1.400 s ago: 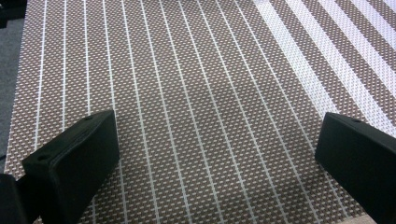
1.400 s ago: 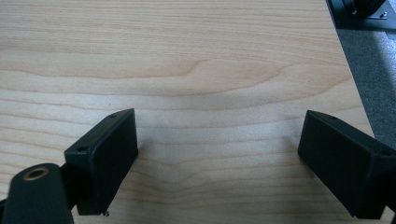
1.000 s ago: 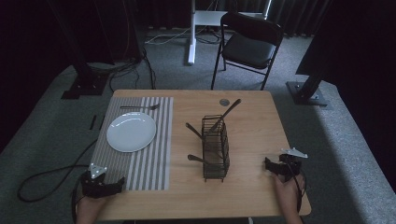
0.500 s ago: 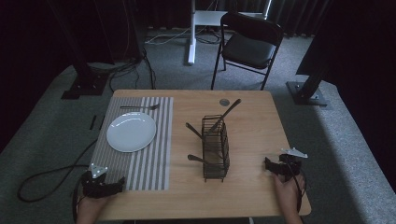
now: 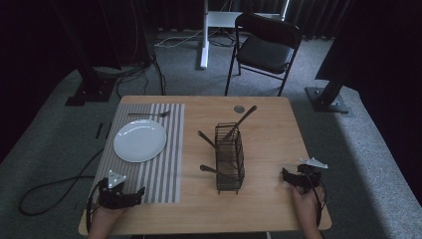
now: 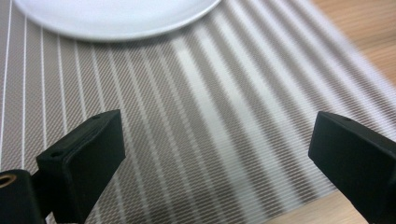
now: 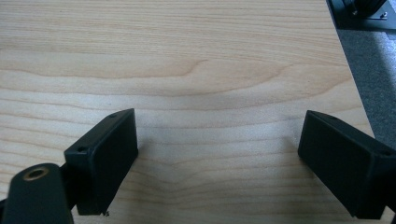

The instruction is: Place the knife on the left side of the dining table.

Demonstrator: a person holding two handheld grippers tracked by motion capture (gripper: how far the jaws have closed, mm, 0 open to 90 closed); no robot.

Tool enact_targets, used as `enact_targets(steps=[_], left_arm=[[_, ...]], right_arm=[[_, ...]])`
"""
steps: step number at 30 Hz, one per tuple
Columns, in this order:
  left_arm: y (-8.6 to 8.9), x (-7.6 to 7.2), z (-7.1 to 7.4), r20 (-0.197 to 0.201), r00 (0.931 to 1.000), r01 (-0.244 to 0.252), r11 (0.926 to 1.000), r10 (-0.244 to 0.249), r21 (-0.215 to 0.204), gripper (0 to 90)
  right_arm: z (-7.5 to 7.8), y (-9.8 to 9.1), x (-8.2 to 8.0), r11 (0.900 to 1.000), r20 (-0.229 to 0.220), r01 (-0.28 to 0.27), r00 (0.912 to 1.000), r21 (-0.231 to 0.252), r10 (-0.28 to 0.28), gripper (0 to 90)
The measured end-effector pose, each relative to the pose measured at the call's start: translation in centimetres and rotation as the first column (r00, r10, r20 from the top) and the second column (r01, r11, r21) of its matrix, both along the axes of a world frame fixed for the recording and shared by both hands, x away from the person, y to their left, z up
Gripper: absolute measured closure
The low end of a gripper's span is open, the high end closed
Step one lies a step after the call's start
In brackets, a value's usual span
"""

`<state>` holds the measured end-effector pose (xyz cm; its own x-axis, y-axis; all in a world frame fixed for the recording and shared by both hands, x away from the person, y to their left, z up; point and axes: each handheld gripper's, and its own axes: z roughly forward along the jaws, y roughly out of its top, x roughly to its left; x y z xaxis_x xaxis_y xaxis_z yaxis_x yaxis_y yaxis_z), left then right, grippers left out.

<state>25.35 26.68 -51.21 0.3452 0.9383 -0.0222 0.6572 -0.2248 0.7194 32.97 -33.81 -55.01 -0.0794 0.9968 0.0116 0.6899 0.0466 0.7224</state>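
Left gripper [image 6: 219,154] jaws apart over striped placemat [image 6: 201,116], plate [image 6: 112,16] beyond. Right gripper [image 7: 219,158] jaws apart over bare table [image 7: 201,60].

A pale wooden table [image 5: 268,124] carries a grey striped placemat [image 5: 164,164] along its left side, reaching from the far edge nearly to the near edge. A black wire basket [image 5: 230,158] stands near the middle (utensil handles poke out of it). A small round disc [image 5: 239,108] lies near the far edge.
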Motion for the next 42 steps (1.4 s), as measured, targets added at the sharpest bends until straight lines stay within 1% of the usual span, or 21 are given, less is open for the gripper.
enact_targets(steps=[4,5,7,11,17,18,19,20,21,23,25,26,29,30,31,32,34,36,39,40,42], left_arm=[[-1.3,-0.1,1.1,0.005,0.9991,0.043,0.9991,-0.043,0.002,3.9],[-1.7,-0.2,1.4,0.006,0.9976,0.069,0.9976,-0.069,-0.001,3.9],[-2.0,-0.2,1.7,0.007,0.9967,0.081,0.9967,-0.081,-0.008,3.9],[-3.4,-0.5,2.7,0.029,0.9911,0.131,0.9909,-0.13,-0.031,3.9],[-5.1,-0.8,4.0,0.054,0.982,0.182,0.9831,-0.181,-0.015,3.9],[-5.9,-0.8,4.6,0.065,0.9767,0.206,0.9785,-0.204,-0.015,3.9],[-5.9,-0.8,4.6,0.065,0.9767,0.206,0.9785,-0.204,-0.015,3.9],[-6.6,-0.9,5.0,0.072,0.9722,0.224,0.9744,-0.223,-0.011,3.9],[-6.6,-0.9,5.0,0.072,0.9722,0.224,0.9744,-0.223,-0.011,3.9],[-7.5,-1.0,5.5,0.081,0.9655,0.25,0.9679,-0.247,-0.026,4.0],[-7.8,-1.1,5.6,0.092,0.9672,0.239,0.971,-0.237,-0.011,3.9],[-8.4,-1.1,5.9,0.097,0.962,0.258,0.9662,-0.255,-0.013,3.9],[-8.9,-1.2,6.3,0.104,0.9583,0.268,0.9633,-0.266,-0.01,4.0],[-9.2,-1.2,6.5,0.107,0.9534,0.285,0.9583,-0.282,-0.016,4.0],[-9.5,-1.2,6.6,0.116,0.9524,0.286,0.9579,-0.282,-0.021,4.0],[-10.0,-1.3,7.0,0.122,0.9457,0.305,0.9521,-0.301,-0.016,4.0],[-10.2,-1.3,7.2,0.128,0.9437,0.31,0.9504,-0.305,-0.024,4.0],[-10.8,-1.3,7.9,0.139,0.9357,0.332,0.9428,-0.324,-0.034,4.0],[-11.3,-1.4,8.2,0.143,0.932,0.34,0.94,-0.333,-0.027,4.0],[-11.7,-1.5,8.5,0.148,0.9246,0.359,0.9328,-0.351,-0.032,4.0],[-11.9,-1.5,8.7,0.153,0.9228,0.362,0.9316,-0.354,-0.031,4.0]], right_arm=[[0.0,0.0,0.0,1.0,0.0,0.0,1.0,0.0,0.0,11.4],[0.0,0.0,0.0,1.0,0.0,0.0,1.0,0.0,0.0,11.4],[0.0,0.0,0.0,1.0,0.0,0.0,1.0,0.0,0.0,11.5],[0.0,0.0,0.0,1.0,0.0,0.0,1.0,0.0,0.0,11.4],[0.0,0.0,0.0,1.0,0.0,0.0,1.0,0.0,0.0,11.5],[0.0,0.0,0.0,1.0,0.0,0.0,1.0,0.0,0.0,11.4],[0.0,0.0,0.0,1.0,-0.001,0.0,1.0,0.0,0.0,11.5],[0.0,0.0,0.0,1.0,-0.001,0.0,1.0,0.0,0.0,11.5],[0.0,0.0,0.0,1.0,-0.001,0.0,1.0,0.0,0.0,11.5],[0.0,0.0,0.0,1.0,0.0,0.0,1.0,0.0,0.0,11.5],[0.0,0.0,0.0,1.0,0.0,0.0,1.0,0.0,0.0,11.4],[0.0,0.0,0.0,1.0,0.0,0.0,1.0,0.0,0.0,11.5],[0.0,0.0,0.0,1.0,-0.001,0.0,1.0,0.0,0.0,11.5],[0.0,0.0,0.0,1.0,0.0,0.0,1.0,0.0,0.0,11.5],[0.0,0.0,0.0,1.0,-0.001,0.0,1.0,0.0,0.0,11.5],[0.0,0.0,0.0,1.0,-0.001,0.0,1.0,0.0,0.0,11.5],[0.0,0.0,0.0,1.0,-0.001,0.0,1.0,0.0,0.0,11.5],[0.0,0.0,0.0,1.0,-0.001,0.0,1.0,0.0,0.0,11.5],[0.0,0.0,0.0,1.0,-0.001,0.0,1.0,0.0,0.0,11.5],[0.0,0.0,0.0,1.0,-0.001,0.0,1.0,0.0,0.0,11.5],[0.0,0.0,0.0,1.0,-0.001,0.0,1.0,0.001,0.0,11.5]])
